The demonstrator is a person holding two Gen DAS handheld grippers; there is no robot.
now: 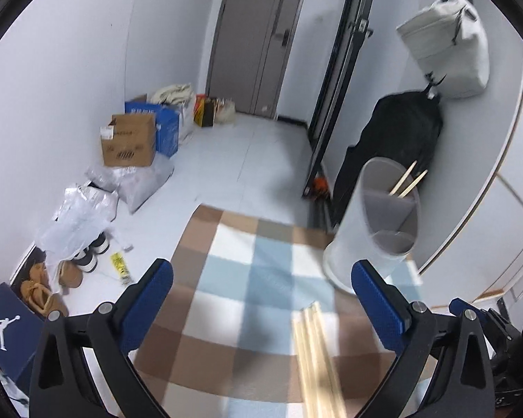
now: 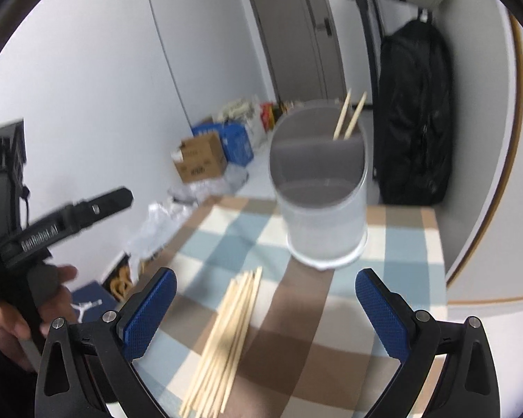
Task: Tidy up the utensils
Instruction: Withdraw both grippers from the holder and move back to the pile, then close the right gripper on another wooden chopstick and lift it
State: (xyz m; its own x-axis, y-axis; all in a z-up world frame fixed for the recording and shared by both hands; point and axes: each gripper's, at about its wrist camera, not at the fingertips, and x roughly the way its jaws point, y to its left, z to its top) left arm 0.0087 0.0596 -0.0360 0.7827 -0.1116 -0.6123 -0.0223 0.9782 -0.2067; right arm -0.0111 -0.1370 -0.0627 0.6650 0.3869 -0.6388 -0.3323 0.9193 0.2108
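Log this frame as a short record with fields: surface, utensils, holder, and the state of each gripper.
surface: checked cloth in brown, blue and white
loose utensils: bundle of wooden chopsticks lying flat on the cloth
holder: translucent divided holder, upright, beyond the bundle
already stored: two chopsticks standing in the holder's far compartment
left gripper: open, nothing between its fingers
right gripper: open, above the bundle, not gripping it

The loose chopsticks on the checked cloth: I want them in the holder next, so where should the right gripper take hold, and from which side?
Probably from above, at mid-length of the chopstick pile. The sticks lie flat and roughly parallel on the checked cloth, running away toward the holder, so the open right gripper should straddle them crosswise.
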